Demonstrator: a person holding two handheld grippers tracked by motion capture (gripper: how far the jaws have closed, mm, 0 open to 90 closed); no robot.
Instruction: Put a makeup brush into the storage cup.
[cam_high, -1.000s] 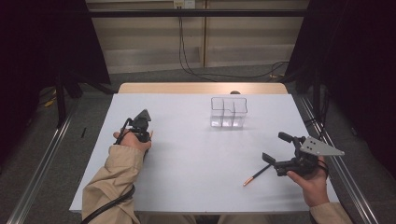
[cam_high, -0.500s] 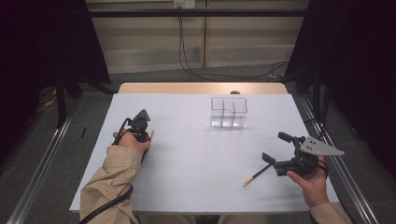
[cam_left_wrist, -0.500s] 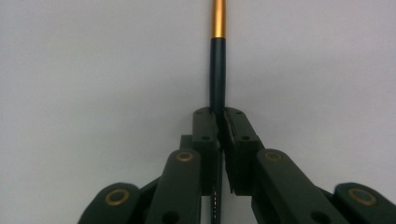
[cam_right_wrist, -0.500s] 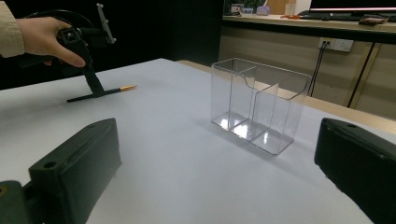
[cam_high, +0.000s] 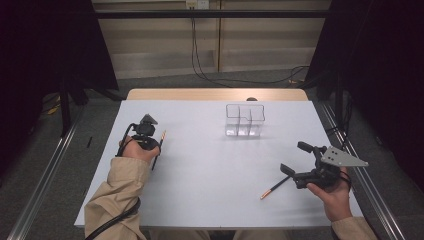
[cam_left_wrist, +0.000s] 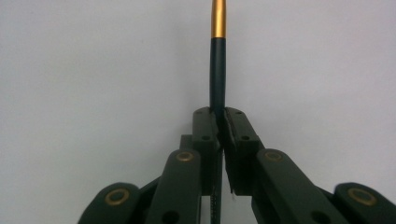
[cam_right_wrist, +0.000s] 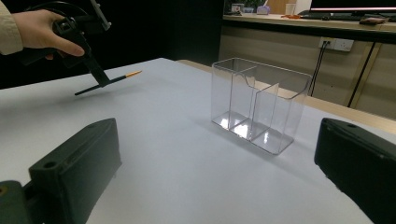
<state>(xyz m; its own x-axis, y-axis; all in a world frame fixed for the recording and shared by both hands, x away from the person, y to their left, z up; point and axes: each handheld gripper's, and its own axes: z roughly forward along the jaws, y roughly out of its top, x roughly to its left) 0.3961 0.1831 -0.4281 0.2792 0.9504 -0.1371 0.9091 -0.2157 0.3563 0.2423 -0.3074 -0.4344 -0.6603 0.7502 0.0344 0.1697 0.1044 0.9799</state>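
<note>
white rectangular table (cam_high: 210, 175): work surface, w/ everything on it.
clear plastic organiser box w/ dividers (cam_high: 244, 120): far centre, upright, nothing in it.
right gripper (cam_high: 295, 172): near right edge, jaws wide apart, holding nothing; hasn't moved vs 1 s ago.
left gripper (cam_high: 156, 145): left side, jaws clamped on dark pen w/ gold tip (cam_left_wrist: 217, 60); pen now raised off table, tip tilted up, vs lower 1 s ago. pickup looks done; carry to box likely next.
second dark pen w/ copper tip (cam_high: 274, 188): flat on table, just beside right gripper, unheld.

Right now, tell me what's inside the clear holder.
Nothing shows inside the clear holder: through its walls both compartments look empty. One pen lies on the table; the left gripper clamps another.
</note>
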